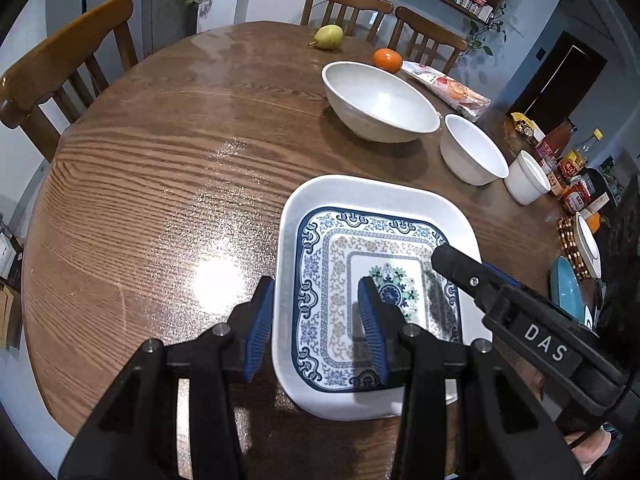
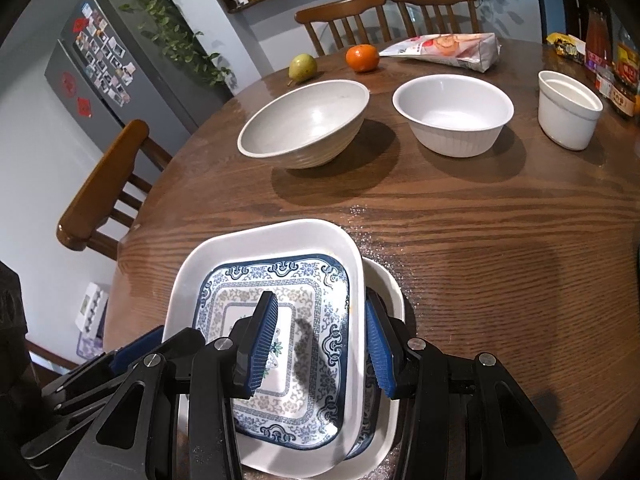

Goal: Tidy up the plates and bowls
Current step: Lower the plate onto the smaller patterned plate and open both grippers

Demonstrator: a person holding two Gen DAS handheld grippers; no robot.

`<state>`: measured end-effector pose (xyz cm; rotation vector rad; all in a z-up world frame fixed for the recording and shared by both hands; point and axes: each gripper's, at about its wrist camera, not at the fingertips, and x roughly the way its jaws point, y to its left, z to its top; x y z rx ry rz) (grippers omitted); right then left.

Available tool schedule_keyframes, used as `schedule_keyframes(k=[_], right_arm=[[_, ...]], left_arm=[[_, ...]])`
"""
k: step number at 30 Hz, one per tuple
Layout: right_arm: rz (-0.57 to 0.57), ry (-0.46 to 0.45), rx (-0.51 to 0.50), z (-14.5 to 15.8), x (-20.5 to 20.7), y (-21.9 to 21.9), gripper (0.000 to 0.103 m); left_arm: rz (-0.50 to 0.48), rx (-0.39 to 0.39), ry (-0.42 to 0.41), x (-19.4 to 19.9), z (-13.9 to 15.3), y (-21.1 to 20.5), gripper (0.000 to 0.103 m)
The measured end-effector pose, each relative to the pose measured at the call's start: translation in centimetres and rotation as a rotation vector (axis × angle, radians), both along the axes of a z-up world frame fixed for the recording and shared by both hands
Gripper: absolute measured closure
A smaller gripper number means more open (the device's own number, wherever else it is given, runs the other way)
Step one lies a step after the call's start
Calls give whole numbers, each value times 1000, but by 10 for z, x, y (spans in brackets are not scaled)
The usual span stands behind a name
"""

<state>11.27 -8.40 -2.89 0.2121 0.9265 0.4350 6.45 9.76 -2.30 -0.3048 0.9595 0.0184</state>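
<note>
A square white plate [image 1: 380,196] [image 2: 256,240] with a blue pattern lies on a second white plate [image 2: 390,284] at the near edge of the round wooden table [image 1: 160,200]. My left gripper [image 1: 315,282] is open and straddles the top plate's left rim, one finger outside on the table side, the other over the pattern. My right gripper [image 2: 322,294] is open and straddles the right rim in the same way. Each view shows the other gripper's fingers [image 1: 452,260] [image 2: 136,346] at the opposite rim. Beyond stand a large white bowl [image 1: 380,100] [image 2: 304,120], a smaller white bowl [image 1: 472,152] [image 2: 452,112] and a white cup [image 1: 528,176] [image 2: 568,108].
At the far side of the table lie a pear [image 1: 329,36], an orange [image 1: 387,59] and a snack bag [image 1: 448,88]. Jars and bottles [image 1: 568,160] crowd the right edge, near a teal dish [image 1: 564,284]. Wooden chairs [image 1: 60,72] ring the table.
</note>
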Motion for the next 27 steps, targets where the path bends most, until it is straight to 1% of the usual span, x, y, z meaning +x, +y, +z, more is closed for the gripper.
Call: schedule_keyframes(k=[19, 22, 24, 27], right_arm=[[-16, 6, -42, -3, 7, 1, 57], [-12, 14, -44, -5, 7, 1, 57], [-7, 18, -41, -5, 6, 0, 57], [-9, 25, -26, -6, 5, -3, 57]], left_arm=[[-7, 39, 6, 13, -1, -6, 63], [-9, 47, 13, 11, 0, -7, 62], [-22, 57, 9, 8, 2, -10, 58], [-27, 67, 7, 7, 0, -12, 58]])
